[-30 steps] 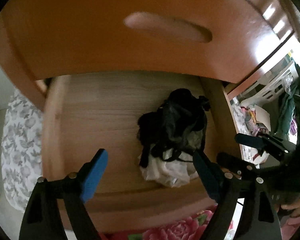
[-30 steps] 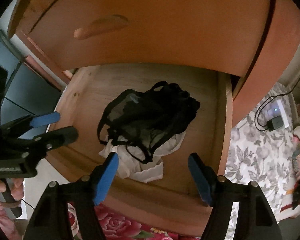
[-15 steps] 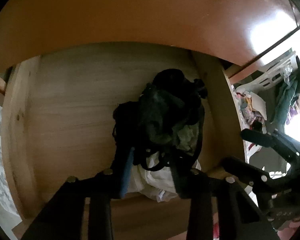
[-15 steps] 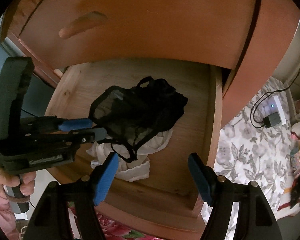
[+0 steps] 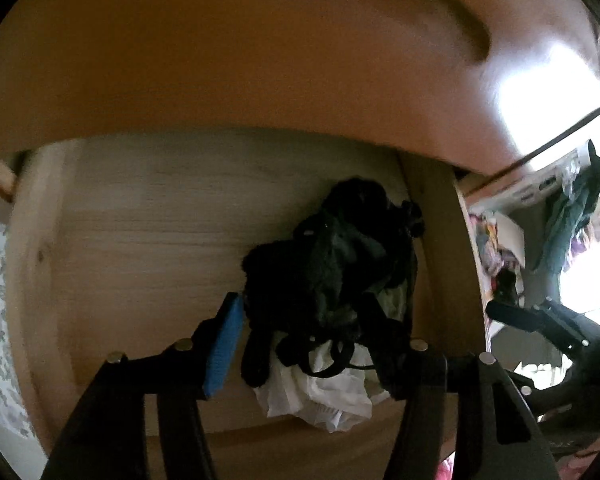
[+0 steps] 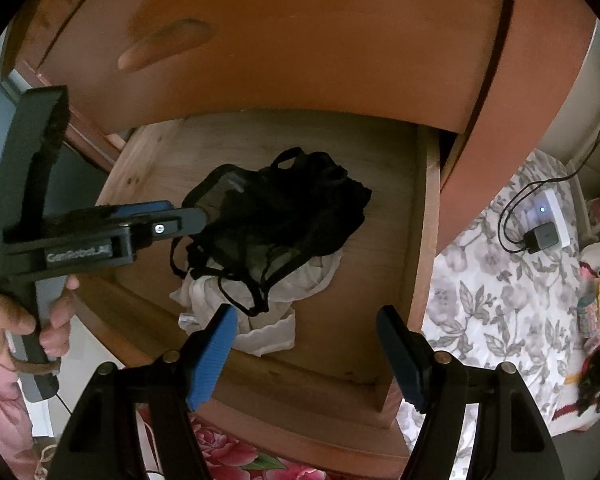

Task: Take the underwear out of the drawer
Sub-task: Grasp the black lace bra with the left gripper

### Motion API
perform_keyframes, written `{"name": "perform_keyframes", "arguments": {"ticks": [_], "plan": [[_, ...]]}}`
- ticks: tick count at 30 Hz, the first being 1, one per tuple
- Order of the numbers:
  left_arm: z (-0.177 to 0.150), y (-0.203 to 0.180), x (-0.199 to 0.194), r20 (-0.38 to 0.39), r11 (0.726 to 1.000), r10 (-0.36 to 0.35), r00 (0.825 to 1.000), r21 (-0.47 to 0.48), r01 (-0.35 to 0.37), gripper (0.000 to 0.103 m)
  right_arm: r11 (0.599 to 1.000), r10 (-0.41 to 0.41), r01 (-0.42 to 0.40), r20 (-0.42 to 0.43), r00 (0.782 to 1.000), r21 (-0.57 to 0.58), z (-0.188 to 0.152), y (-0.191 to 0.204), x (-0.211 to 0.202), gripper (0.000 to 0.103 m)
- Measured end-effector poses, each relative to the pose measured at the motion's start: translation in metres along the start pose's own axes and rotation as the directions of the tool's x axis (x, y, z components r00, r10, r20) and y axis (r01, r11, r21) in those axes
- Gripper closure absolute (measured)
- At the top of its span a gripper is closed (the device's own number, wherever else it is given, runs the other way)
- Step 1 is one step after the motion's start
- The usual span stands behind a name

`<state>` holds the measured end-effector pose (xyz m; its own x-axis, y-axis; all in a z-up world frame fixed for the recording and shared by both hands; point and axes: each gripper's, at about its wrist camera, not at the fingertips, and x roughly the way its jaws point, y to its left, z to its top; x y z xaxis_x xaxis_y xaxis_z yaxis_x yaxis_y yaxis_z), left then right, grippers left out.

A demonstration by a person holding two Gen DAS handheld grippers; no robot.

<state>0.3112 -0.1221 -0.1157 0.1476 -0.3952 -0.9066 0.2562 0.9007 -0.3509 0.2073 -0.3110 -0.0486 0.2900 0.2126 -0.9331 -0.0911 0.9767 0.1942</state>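
Open wooden drawer (image 6: 148, 152), pulled out below a closed orange-brown front. A bundle of black underwear (image 6: 284, 208) lies on a white garment (image 6: 268, 332), toward the drawer's right side and front edge in the left wrist view. Left gripper (image 5: 300, 332) points steeply down into the pile; its jaws have just been opening after a partial close, and black fabric sits between them. Whether the pads actually press the cloth cannot be told from either view. Right gripper (image 6: 304, 352) hangs open and empty above the drawer's front edge, apart from the pile. Risks, as judged: the loosened jaws may let the thin mesh slip out on lifting; straps are tangled, so the white garment could be dragged up with the black one; a strap might snag on the drawer's front edge.
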Motion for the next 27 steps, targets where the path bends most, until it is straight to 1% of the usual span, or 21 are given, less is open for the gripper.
{"name": "perform_keyframes", "arguments": {"ticks": [2,4,7,9,11,12,15,18,19,21,23,25,27], "plan": [[-0.003,-0.002,0.009,-0.042,1.000,0.006,0.999,0.023,-0.005,0.042,1.000,-0.003,0.003,-0.004,1.000,-0.002,-0.001,-0.001,0.000,0.028],[-0.004,-0.006,0.016,-0.062,0.999,0.009,0.998,0.035,-0.007,0.042,1.000,-0.008,0.008,-0.007,1.000,-0.001,-0.002,-0.002,0.000,0.028],[-0.004,-0.008,0.020,-0.056,0.999,0.000,0.998,0.038,0.002,0.043,1.000,-0.012,0.012,-0.008,1.000,0.005,-0.003,-0.006,0.000,0.028],[-0.004,-0.009,0.013,-0.031,0.999,-0.005,1.000,0.047,0.006,0.056,1.000,-0.010,0.010,-0.009,1.000,0.011,-0.003,-0.008,0.000,0.028],[-0.006,-0.009,0.003,-0.006,0.998,-0.012,1.000,0.054,0.012,0.088,1.000,-0.009,0.009,-0.011,1.000,0.010,-0.003,-0.008,0.001,0.028],[-0.006,-0.011,0.001,-0.003,0.998,-0.008,1.000,0.059,0.008,0.092,1.000,-0.010,0.010,-0.012,1.000,0.007,-0.003,-0.007,0.001,0.028],[-0.011,-0.017,0.000,-0.016,0.996,-0.015,1.000,0.088,0.017,0.093,1.000,-0.006,0.006,-0.011,1.000,0.008,-0.004,-0.007,0.002,0.028],[-0.014,-0.019,-0.002,0.004,0.996,0.005,1.000,0.090,-0.005,0.094,1.000,-0.006,0.006,-0.008,1.000,0.009,-0.004,-0.006,0.001,0.028],[-0.014,-0.019,-0.003,0.007,0.996,-0.001,1.000,0.084,0.000,0.095,1.000,-0.008,0.008,-0.009,1.000,0.008,-0.004,-0.006,0.000,0.028],[-0.016,-0.019,-0.014,0.048,0.997,-0.032,0.998,0.074,0.028,0.096,1.000,-0.008,0.009,-0.009,1.000,0.010,-0.005,-0.005,0.000,0.028],[-0.015,-0.019,-0.032,0.100,0.995,-0.066,0.993,0.082,0.058,0.096,1.000,-0.010,0.010,-0.007,1.000,0.013,-0.005,-0.006,0.000,0.028],[-0.013,-0.018,-0.055,0.159,0.993,-0.085,0.984,0.095,0.071,0.096,1.000,-0.012,0.012,-0.005,1.000,0.017,-0.004,-0.007,0.000,0.028],[-0.011,-0.013,-0.073,0.195,0.992,-0.101,0.976,0.095,0.084,0.096,1.000,-0.008,0.008,-0.002,1.000,0.023,-0.002,-0.006,0.000,0.028]]}}
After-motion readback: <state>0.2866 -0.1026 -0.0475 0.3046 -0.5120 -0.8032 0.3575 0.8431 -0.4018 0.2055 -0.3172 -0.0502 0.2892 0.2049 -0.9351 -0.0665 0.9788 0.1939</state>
